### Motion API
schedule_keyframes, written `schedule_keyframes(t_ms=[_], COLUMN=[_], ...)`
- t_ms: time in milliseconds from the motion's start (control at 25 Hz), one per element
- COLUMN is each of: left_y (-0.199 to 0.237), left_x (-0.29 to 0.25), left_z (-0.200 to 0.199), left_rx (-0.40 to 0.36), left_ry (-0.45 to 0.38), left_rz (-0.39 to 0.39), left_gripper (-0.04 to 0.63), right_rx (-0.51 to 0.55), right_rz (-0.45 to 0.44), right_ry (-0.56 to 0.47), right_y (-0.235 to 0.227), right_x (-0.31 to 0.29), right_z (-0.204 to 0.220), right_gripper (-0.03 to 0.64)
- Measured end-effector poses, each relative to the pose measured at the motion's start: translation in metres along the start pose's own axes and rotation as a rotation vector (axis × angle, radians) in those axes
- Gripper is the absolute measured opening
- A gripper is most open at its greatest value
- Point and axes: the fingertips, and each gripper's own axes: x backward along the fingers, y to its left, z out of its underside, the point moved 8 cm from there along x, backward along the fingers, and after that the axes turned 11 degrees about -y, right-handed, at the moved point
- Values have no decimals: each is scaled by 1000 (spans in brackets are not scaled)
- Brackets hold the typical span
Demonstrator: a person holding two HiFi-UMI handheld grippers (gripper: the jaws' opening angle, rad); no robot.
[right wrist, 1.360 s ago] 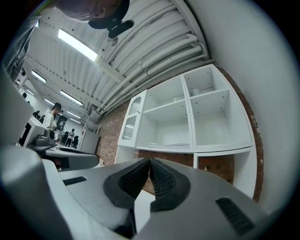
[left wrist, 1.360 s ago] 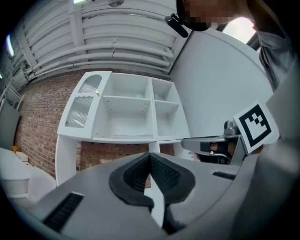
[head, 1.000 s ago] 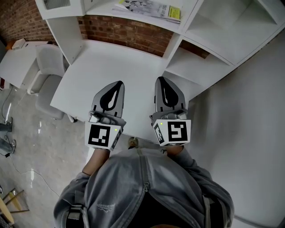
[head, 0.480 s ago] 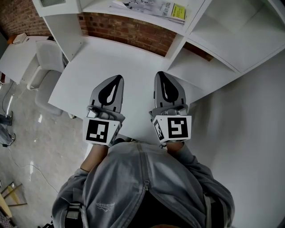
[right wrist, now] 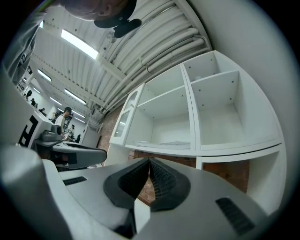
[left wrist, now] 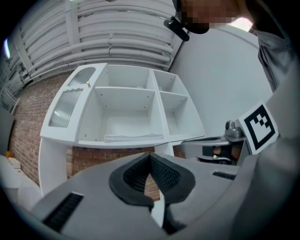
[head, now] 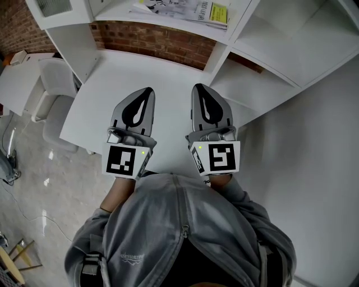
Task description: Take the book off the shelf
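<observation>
Claws first: the left claw point(head: 148, 90) and the right claw point(head: 197, 87) are held side by side over the near part of the white tabletop point(head: 168, 70), both pointing toward the far shelf point(head: 269, 61), each with its marker cube at the near end by the person's grey hoodie point(head: 179, 230). In the left gripper view, the left claw's two dark ribbed pads meet at the tip with nothing between them. The right gripper view shows the same for the right claw, pressed together and empty. The book point(head: 179, 9), thin with a yellow patch at its right end, lies flat on the bottom board of the shelf's wide middle compartment, above a strip of brick wall point(head: 162, 42) and beyond the far edge of the tabletop. It is well apart from both claws, and neither touches it. From the gripper views, the book shows as a pale flat slab on that same board, and the compartments above and to the right of it hold nothing visible. A white chair point(head: 53, 92) stands on the glossy floor point(head: 33, 185) just left of the tabletop.
</observation>
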Motion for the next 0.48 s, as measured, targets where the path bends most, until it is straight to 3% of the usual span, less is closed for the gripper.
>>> schedule_keyframes(t_ms=[480], left_y=[40], left_x=[-50], left_z=[0], left_rx=[15], left_ry=[-37], left_rz=[108], left_gripper=[6], right_rx=[56], right_rz=[96], right_ry=[-2], right_y=[-2], right_x=[-43], right_z=[5], right_gripper=[26])
